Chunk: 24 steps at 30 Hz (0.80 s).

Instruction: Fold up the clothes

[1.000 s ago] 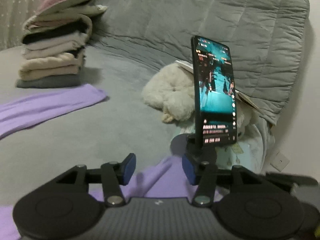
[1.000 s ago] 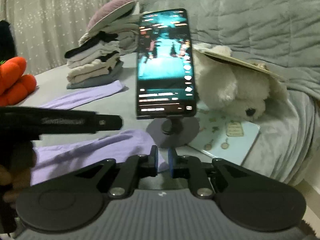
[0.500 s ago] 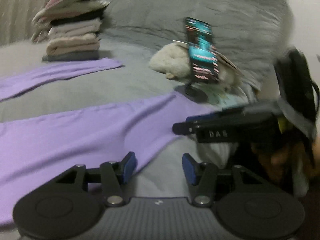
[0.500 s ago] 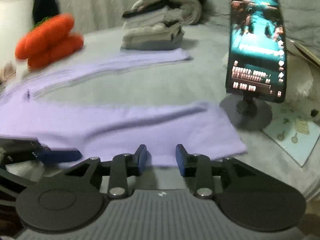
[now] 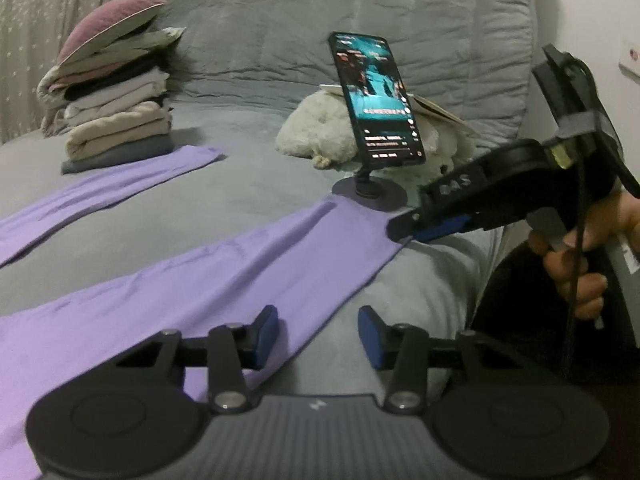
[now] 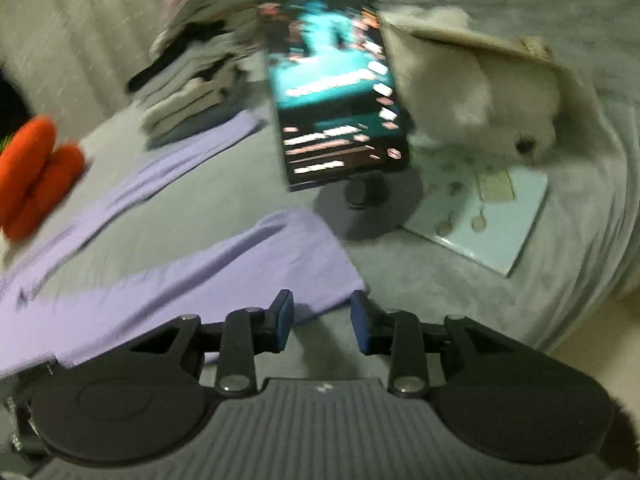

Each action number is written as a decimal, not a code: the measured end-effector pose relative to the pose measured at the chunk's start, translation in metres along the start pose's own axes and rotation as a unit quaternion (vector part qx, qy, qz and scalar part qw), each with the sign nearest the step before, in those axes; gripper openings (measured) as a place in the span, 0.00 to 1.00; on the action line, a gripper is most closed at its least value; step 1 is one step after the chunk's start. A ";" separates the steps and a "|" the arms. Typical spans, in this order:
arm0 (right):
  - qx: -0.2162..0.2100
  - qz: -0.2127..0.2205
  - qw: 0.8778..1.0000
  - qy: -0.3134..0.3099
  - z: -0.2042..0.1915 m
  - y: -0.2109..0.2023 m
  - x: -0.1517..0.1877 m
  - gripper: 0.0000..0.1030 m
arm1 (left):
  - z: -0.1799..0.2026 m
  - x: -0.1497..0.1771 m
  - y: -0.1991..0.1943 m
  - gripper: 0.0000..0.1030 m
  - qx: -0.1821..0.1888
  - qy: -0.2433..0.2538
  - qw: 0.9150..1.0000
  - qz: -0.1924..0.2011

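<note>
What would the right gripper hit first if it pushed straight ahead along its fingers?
Probably the hem of the purple trousers just ahead of the open right gripper; beyond it, the phone stand. Depth is uncertain.

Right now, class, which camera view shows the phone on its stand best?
The left wrist view: the phone is sharp and whole above its round base. The right wrist view shows it larger but motion-blurred, top edge cropped.

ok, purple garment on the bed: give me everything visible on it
The purple garment is pale lilac, a thin, smooth-looking knit, laid flat on the grey bed cover. Two long legs show, spread apart like trousers or leggings; the waist is out of frame. The far leg's end lies beside the folded clothes stack; the near leg's end stops beside the phone stand's base. Left gripper and right gripper are both open at the near leg's hem, neither gripping it.
</note>
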State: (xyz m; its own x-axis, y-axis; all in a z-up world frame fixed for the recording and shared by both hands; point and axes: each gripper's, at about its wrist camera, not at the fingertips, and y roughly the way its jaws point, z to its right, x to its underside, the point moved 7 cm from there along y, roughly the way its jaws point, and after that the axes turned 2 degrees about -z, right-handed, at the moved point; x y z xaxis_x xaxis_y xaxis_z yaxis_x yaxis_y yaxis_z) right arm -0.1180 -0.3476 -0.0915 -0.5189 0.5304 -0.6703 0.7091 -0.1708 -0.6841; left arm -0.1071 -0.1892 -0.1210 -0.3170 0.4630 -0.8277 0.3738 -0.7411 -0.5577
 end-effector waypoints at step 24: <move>0.041 0.050 0.995 -0.072 -0.005 -0.015 -0.003 0.28 | -0.005 -0.019 -0.030 0.58 -0.032 -0.003 0.999 0.027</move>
State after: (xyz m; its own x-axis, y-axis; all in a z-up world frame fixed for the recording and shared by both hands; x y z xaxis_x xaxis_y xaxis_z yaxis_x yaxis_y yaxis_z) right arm -0.1240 -0.3426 -0.0778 -0.5145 0.3842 -0.7666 0.7229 -0.2865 -0.6288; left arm -0.1080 -0.1729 -0.0888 -0.2997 0.4211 -0.8561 0.4452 -0.7319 -0.5159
